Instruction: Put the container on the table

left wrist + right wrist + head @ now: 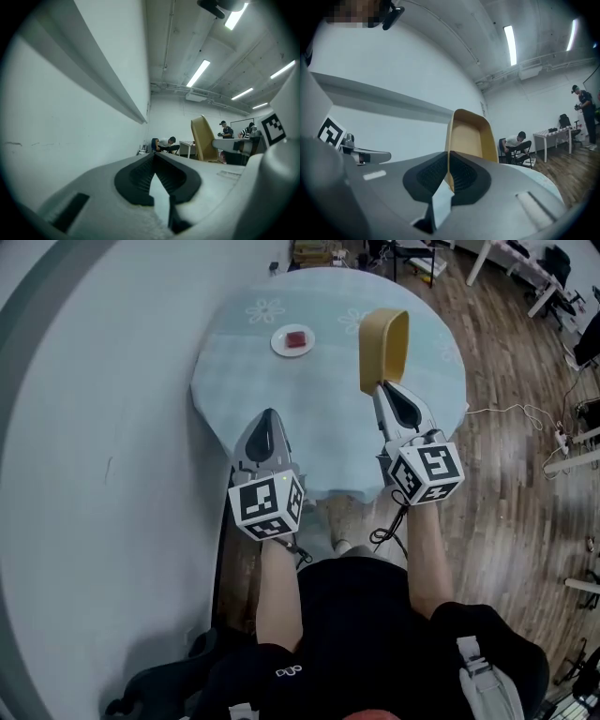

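Note:
A tan rectangular container (384, 349) hangs tilted on edge above the round table (234, 381) with its light blue cloth. My right gripper (383, 388) is shut on the container's near rim, and in the right gripper view the container (469, 136) rises straight up from between the jaws. My left gripper (269, 415) hovers over the table's near left part, shut with nothing in it. In the left gripper view the container (204, 139) shows at the right, beyond the jaws.
A small white plate (292, 340) with a red piece on it sits at the table's far middle. A pale wall runs along the left. Wooden floor with cables lies to the right. People sit and stand at desks far off (518, 143).

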